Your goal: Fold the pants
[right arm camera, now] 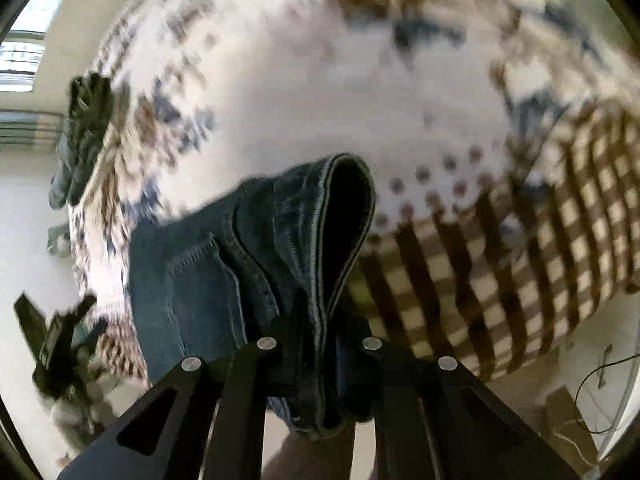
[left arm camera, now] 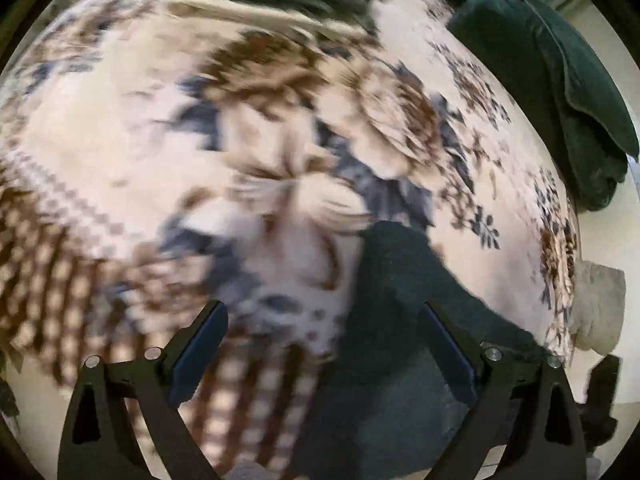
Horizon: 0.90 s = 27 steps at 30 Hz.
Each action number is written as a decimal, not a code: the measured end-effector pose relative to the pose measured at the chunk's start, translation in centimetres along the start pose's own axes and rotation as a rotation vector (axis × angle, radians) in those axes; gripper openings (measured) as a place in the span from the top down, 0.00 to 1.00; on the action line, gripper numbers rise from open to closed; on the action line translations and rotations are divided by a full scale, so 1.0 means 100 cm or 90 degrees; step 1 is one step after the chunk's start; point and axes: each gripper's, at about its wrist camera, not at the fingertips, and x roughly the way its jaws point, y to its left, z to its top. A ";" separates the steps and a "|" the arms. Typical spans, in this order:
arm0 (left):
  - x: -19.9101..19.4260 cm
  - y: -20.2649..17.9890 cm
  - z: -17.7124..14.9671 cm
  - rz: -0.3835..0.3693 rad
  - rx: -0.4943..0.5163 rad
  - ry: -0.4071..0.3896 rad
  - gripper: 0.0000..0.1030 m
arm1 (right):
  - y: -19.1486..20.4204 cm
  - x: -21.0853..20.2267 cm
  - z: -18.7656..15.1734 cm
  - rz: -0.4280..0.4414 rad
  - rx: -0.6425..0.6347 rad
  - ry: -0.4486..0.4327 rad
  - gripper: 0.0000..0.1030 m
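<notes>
Two tongs: right tongs (right arm camera: 320, 344) clamped on blue jeans (right arm camera: 224, 264) over the bed's floral blanket (right arm camera: 320, 80); left tongs (left arm camera: 324, 344) apart; no legible writing.

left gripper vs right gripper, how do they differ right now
The left gripper has its jaws spread wide; the right gripper has them closed together. The left gripper grips nothing, though the jeans lie just beneath it; the right gripper pinches a folded edge of them. Both have black fingers and hang over the floral bedspread.
</notes>
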 end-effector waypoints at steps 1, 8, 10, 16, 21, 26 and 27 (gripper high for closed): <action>0.013 -0.007 0.005 -0.012 0.000 0.015 0.06 | -0.007 0.007 0.003 0.003 0.022 0.014 0.58; 0.094 -0.015 0.032 -0.088 -0.039 0.095 0.64 | -0.034 0.026 -0.005 0.024 0.055 -0.004 0.38; 0.101 0.002 0.034 -0.120 -0.073 0.106 0.71 | -0.041 0.028 -0.004 -0.004 0.046 -0.017 0.50; 0.076 0.011 0.031 -0.159 -0.101 0.115 0.54 | -0.047 0.032 -0.003 0.053 0.106 0.008 0.33; 0.037 0.001 -0.008 -0.178 -0.055 0.111 0.14 | -0.064 0.017 -0.048 0.150 0.196 -0.010 0.21; 0.068 0.005 -0.049 -0.176 -0.064 0.182 0.14 | -0.053 0.085 -0.061 0.245 0.223 0.064 0.21; 0.075 0.005 -0.055 -0.177 -0.065 0.191 0.14 | -0.049 0.100 -0.058 0.269 0.230 0.064 0.21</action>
